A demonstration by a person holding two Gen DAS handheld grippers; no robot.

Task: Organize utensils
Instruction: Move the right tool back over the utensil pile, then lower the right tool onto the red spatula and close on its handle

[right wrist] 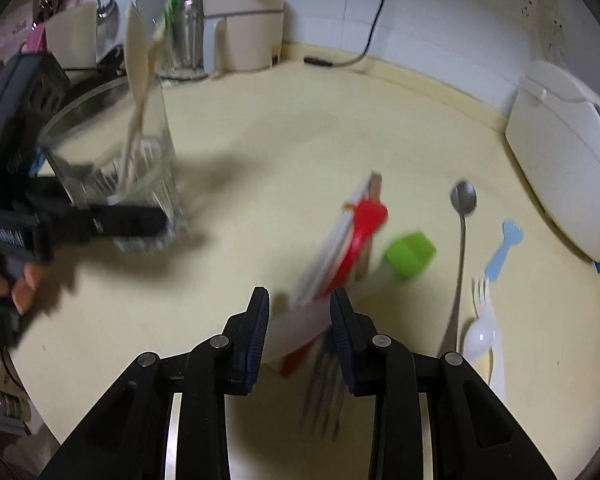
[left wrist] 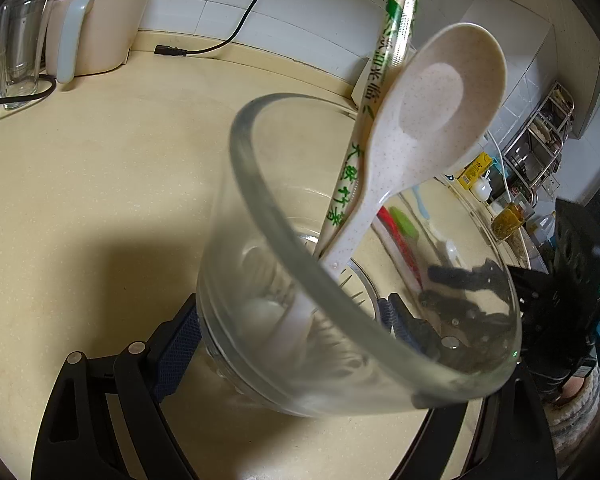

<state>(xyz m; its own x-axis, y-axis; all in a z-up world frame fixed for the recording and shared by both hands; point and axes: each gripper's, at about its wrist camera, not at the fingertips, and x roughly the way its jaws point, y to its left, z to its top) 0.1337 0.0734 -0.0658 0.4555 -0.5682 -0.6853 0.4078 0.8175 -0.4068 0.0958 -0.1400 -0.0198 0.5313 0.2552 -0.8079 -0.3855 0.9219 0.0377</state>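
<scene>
2 utensils, a speckled cream plastic spoon and paper-sleeved chopsticks, stand in the clear ribbed glass tumbler clamped by the left gripper; the right gripper hangs empty, jaws apart, above scattered cutlery including a red plastic spoon; best to settle squarely over 1 handle before closing.

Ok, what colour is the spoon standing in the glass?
Off-white with fine reddish speckles; clearest in the left wrist view.

The left gripper sits low in its frame, its blue pads pressed on either side of a glass. The right gripper points down from the bottom centre, jaws apart, seemingly empty though blurred. A hand shows at the left edge.
</scene>
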